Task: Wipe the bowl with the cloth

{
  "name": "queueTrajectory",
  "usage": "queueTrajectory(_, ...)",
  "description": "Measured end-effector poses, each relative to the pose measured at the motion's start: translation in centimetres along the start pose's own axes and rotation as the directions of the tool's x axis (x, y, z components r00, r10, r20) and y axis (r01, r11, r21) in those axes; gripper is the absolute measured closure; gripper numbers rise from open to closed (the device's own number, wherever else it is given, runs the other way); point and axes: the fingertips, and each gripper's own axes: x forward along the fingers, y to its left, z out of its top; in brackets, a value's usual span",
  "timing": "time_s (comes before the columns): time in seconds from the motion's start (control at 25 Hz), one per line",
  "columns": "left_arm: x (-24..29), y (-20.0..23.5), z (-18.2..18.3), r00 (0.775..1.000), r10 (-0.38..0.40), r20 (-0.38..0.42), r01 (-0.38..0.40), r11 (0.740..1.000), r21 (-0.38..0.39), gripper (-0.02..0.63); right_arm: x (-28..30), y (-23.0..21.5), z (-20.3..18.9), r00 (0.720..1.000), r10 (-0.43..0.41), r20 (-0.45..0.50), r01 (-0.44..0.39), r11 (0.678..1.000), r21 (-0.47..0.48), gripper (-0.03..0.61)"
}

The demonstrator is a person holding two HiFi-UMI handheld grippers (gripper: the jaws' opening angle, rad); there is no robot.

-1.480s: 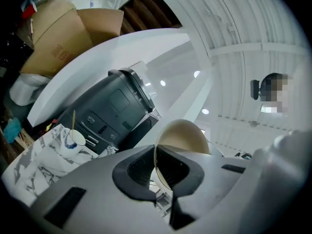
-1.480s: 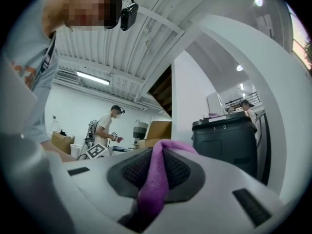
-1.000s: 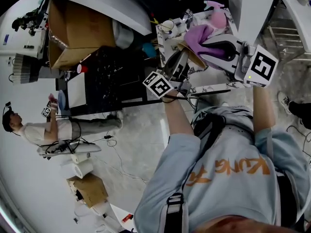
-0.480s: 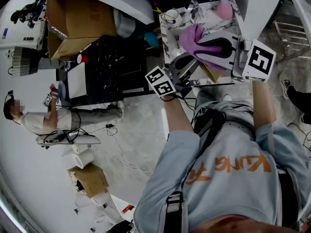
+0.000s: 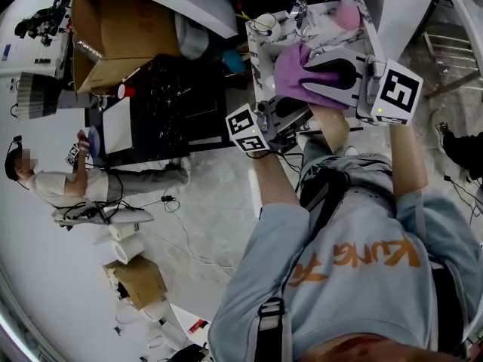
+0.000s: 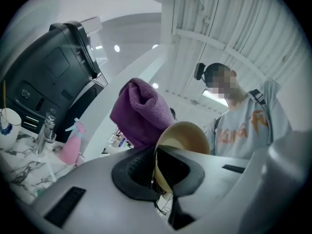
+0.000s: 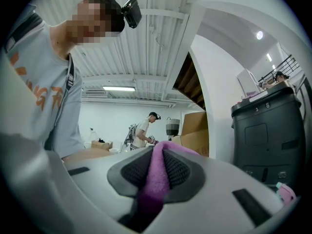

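A tan bowl is gripped by its rim in my left gripper, which is shut on it. The bowl's hollow faces the purple cloth bunched just behind and above it. That cloth is pinched in my right gripper, which is shut on it. In the head view both grippers meet in the air in front of the person's chest. There the left gripper sits low, the right gripper above it, the cloth at its tip and the bowl just beneath.
A marble counter lies beyond the grippers, bearing a pink spray bottle and a cup. A black appliance stands beside it. An open cardboard box and another person are off to the left.
The left gripper has turned and swung the bowl from beside the cloth to beneath the right gripper. The right gripper with the cloth has sunk a little.
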Motion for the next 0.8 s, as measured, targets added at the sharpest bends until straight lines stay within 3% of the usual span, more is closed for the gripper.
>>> queueTrajectory(0.12, -0.4, -1.7, 2.0, 0.987, -0.091, 0.131, 0.089, 0.996, 0.022, 0.581, 0.1, -0.3, -1.4, 0.997, -0.036, -0.073, 0.034, 0.999, -0.032, 0.505)
queueTrajectory(0.24, -1.7, -2.0, 4.9, 0.941, -0.126, 0.315, 0.115, 0.992, 0.053, 0.581, 0.7, -0.1, -3.0, 0.989, -0.032, -0.146, 0.018, 0.996, -0.092, 0.503)
queueTrajectory(0.32, -2.5, -2.1, 6.1, 0.915, -0.124, 0.384, 0.106, 0.992, 0.07, 0.583, 1.2, 0.2, -3.2, 0.991, -0.022, -0.135, 0.013, 0.997, -0.071, 0.503)
queueTrajectory(0.52, -4.2, -1.0, 7.1, 0.88, -0.049, 0.473, 0.025, 0.998, 0.058, 0.583, 1.6, 0.8, -3.8, 0.989, 0.004, -0.15, -0.011, 0.999, -0.051, 0.503)
queueTrajectory(0.8, -6.2, 2.5, 7.6, 0.814, 0.132, 0.565, -0.122, 0.991, -0.056, 0.581, 1.2, 1.9, -5.0, 0.973, 0.056, -0.223, -0.068, 0.997, -0.045, 0.503)
